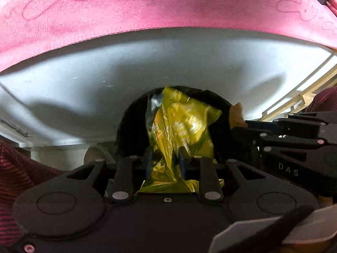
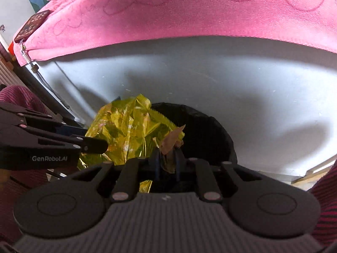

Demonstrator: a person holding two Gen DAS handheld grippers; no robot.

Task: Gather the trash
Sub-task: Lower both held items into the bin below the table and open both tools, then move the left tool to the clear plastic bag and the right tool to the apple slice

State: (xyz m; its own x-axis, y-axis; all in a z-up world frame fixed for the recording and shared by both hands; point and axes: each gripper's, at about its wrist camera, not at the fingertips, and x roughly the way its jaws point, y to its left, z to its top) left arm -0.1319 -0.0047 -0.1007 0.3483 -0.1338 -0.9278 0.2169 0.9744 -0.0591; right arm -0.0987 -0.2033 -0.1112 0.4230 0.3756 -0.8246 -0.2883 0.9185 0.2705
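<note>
the left gripper [image 1: 166,158] has its blue pads narrow on a crumpled yellow foil wrapper [image 1: 181,122], which stands up from between them over the black-lined bin [image 1: 134,113] just ahead; the right gripper [image 2: 167,158] has a scrap of brown paper [image 2: 171,139] between its pads, though whether they press it i cannot tell. both pieces look light, thin and crinkly, the foil likely slippery, so a pinch on a bunched fold should serve best. beyond the bin is a white panel [image 1: 105,63], above it a pink towel [image 1: 147,6]. "das" shows on the right gripper's side, "genrobot.ai" on the left's
</note>
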